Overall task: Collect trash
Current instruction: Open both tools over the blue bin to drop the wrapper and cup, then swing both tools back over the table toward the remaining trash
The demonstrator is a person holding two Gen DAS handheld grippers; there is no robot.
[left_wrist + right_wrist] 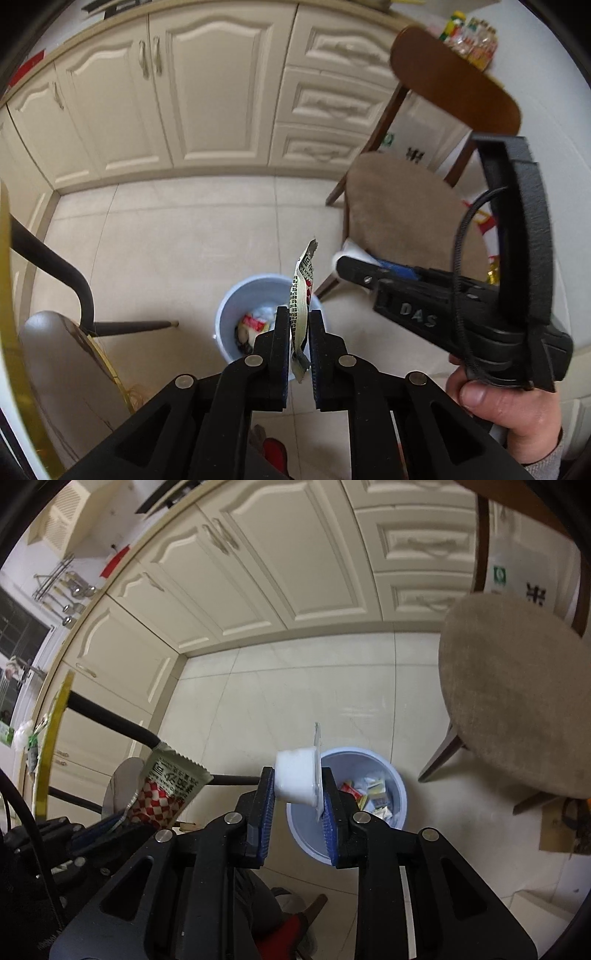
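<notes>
My left gripper (299, 317) is shut on a flat food wrapper (301, 291) with a red check print, held edge-on above a pale blue trash bin (229, 306) on the floor. The wrapper also shows in the right wrist view (166, 794). My right gripper (298, 781) is shut on a small white plastic cup (297, 779) lying on its side, held above the bin (397, 794), which holds several wrappers. The right gripper (341, 267) also shows in the left wrist view, to the right of the left one.
Cream kitchen cabinets (207, 92) run along the far side of the tiled floor. A wooden chair with a beige seat (517, 694) stands right of the bin. A gold-rimmed table edge (7, 295) and dark chair legs (55, 258) are on the left.
</notes>
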